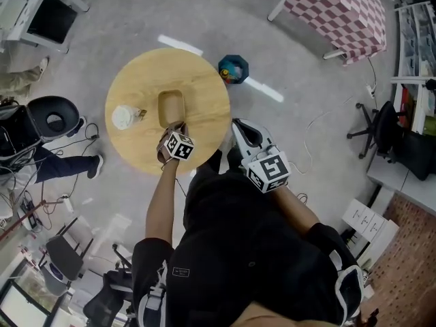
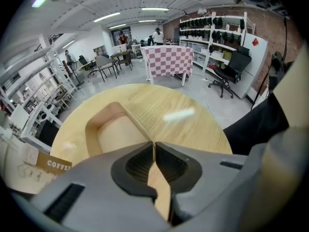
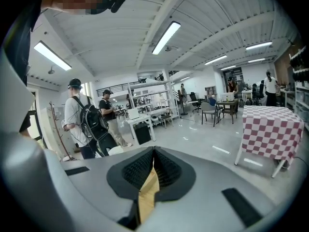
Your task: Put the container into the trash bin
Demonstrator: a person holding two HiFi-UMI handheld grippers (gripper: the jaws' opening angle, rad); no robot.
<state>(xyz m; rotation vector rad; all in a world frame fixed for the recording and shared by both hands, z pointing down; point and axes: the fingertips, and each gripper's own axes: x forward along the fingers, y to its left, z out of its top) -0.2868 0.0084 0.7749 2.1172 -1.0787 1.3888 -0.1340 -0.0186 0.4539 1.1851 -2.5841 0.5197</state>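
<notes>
A brown, open-topped oblong container (image 1: 170,107) lies near the middle of the round wooden table (image 1: 204,87). My left gripper (image 1: 178,126) points steeply down at the container's near end. In the left gripper view, its jaws (image 2: 154,146) are shut on the thin near rim of the container (image 2: 118,132). My right gripper (image 1: 238,125) hovers by the table's right edge, apart from the container. The right gripper view shows its jaws (image 3: 154,151) shut with nothing between them.
A lidded paper coffee cup (image 1: 124,116) stands on the table left of the container. A small blue bin-like object (image 1: 234,69) sits on the floor beyond the table, a black round bin (image 1: 54,114) to the left. A checkered table (image 1: 340,9) and office chair (image 1: 378,128) stand further off.
</notes>
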